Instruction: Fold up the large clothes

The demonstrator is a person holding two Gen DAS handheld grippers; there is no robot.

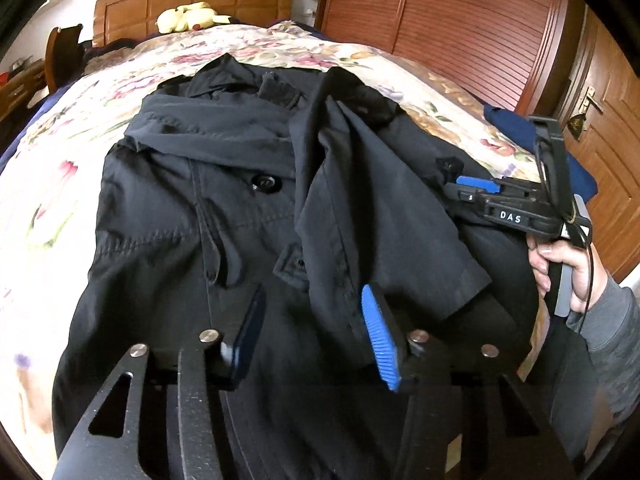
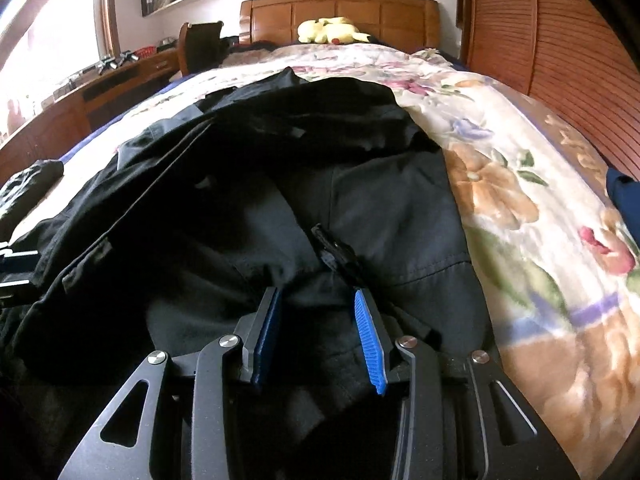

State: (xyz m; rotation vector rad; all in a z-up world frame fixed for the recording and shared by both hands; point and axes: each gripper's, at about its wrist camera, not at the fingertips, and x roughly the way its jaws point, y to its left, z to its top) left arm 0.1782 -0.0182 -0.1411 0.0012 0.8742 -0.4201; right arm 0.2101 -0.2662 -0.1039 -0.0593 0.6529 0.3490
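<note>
A large black coat (image 1: 240, 184) lies spread on a floral bedspread (image 1: 60, 128), and its right side is folded over toward the middle. My left gripper (image 1: 314, 292) hovers low over the coat's near part. Its blue pads (image 1: 378, 332) stand apart, with the hem of the folded flap between them and no pad pressing on it. My right gripper (image 1: 460, 191) is at the coat's right edge, held by a hand (image 1: 560, 264). In the right wrist view a bunch of coat fabric (image 2: 316, 304) fills the gap of the right gripper (image 2: 316, 292), with creases running into its pads.
A wooden headboard (image 1: 192, 4) and a yellow plush toy (image 1: 188, 16) are at the far end of the bed. A slatted wooden wardrobe (image 1: 440, 20) and a door (image 1: 600, 140) stand to the right. A desk and chair (image 2: 120, 76) are on the left.
</note>
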